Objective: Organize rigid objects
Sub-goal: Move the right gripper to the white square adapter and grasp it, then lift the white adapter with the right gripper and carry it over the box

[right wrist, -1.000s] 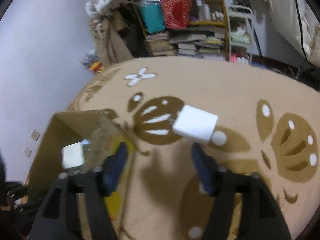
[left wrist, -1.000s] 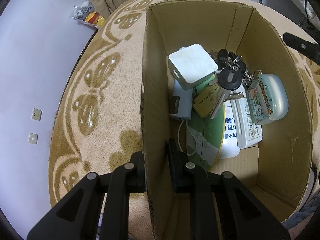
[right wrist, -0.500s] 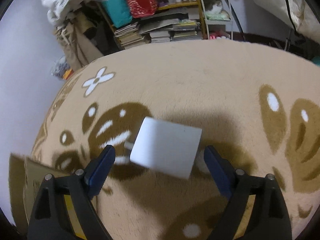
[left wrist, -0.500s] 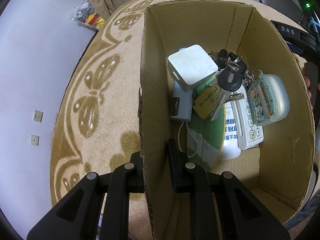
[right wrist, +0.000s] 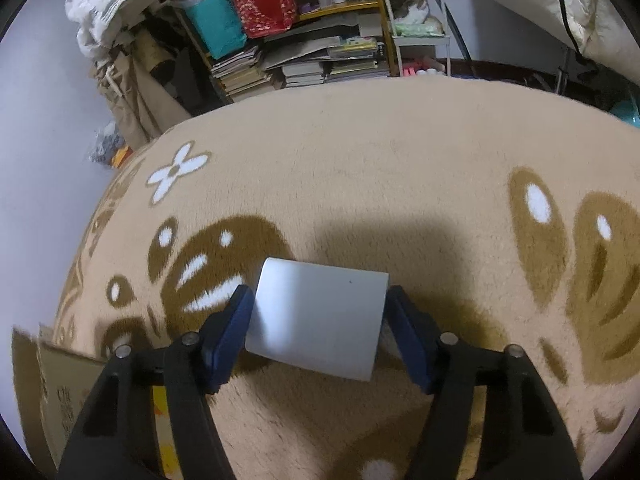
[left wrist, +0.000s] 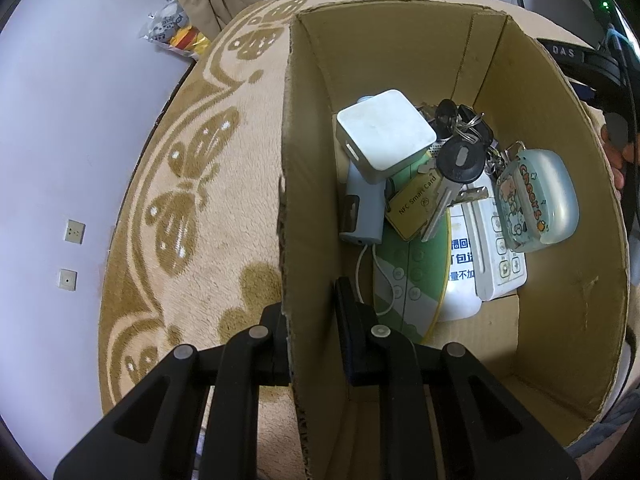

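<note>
Our left gripper (left wrist: 312,320) is clenched on the near wall of the cardboard box (left wrist: 560,240), one finger outside, one inside. Ahead of the fingers, inside, lie a white square adapter (left wrist: 386,134), keys (left wrist: 460,160) with a tan tag (left wrist: 414,206) reading "NFC Smart Card", and a pale case (left wrist: 538,200) marked "Cheers". Our right gripper (right wrist: 318,328) has its blue fingers (right wrist: 230,336) grasping a plain white block (right wrist: 320,316) on the rug (right wrist: 360,168).

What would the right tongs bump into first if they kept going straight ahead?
The white block, which already sits between the right tongs, with both fingers at its sides. Past it lies only the beige rug, though depth is hard to judge.
</note>
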Demonstrator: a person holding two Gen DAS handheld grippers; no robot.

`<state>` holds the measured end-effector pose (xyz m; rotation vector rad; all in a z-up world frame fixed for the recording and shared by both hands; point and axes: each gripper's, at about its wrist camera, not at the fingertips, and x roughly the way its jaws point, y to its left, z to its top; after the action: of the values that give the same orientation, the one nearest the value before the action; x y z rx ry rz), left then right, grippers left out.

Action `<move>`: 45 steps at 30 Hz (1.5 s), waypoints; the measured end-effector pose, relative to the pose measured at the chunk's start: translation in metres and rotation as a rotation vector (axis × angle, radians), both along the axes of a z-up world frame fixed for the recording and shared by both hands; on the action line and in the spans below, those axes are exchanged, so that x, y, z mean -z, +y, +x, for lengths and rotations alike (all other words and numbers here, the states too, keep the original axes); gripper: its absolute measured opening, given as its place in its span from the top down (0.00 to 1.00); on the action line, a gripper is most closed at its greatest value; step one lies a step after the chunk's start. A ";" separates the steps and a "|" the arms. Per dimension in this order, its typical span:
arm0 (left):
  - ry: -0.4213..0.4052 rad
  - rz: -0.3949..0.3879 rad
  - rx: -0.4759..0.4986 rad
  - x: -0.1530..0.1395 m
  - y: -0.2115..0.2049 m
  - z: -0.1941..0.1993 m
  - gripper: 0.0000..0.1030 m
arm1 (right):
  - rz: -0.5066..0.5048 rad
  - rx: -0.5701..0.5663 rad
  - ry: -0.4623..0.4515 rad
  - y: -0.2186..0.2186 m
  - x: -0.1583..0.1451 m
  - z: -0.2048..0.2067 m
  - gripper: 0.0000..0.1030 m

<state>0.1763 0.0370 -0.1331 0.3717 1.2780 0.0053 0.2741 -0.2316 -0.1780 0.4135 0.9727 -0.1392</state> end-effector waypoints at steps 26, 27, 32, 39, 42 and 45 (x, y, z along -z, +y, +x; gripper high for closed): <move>0.000 -0.013 -0.010 0.001 0.003 0.000 0.83 | -0.074 -0.176 -0.070 0.019 -0.034 -0.085 0.30; 0.000 -0.014 -0.010 0.001 0.003 0.000 0.83 | -0.073 -0.188 -0.077 0.022 -0.038 -0.088 0.30; 0.002 -0.020 -0.013 0.001 0.004 -0.001 0.83 | -0.057 -0.248 -0.147 0.040 -0.069 -0.099 0.30; 0.002 -0.021 -0.013 0.001 0.005 -0.001 0.83 | -0.045 -0.330 -0.245 0.069 -0.108 -0.112 0.30; 0.002 -0.021 -0.013 0.001 0.005 -0.001 0.83 | -0.049 -0.372 -0.273 0.082 -0.119 -0.113 0.30; 0.003 -0.029 -0.016 0.001 0.006 -0.002 0.83 | -0.056 -0.419 -0.293 0.097 -0.124 -0.115 0.30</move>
<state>0.1748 0.0434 -0.1338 0.3365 1.2829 -0.0009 0.1593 -0.1348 -0.0542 0.1650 0.7456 0.2668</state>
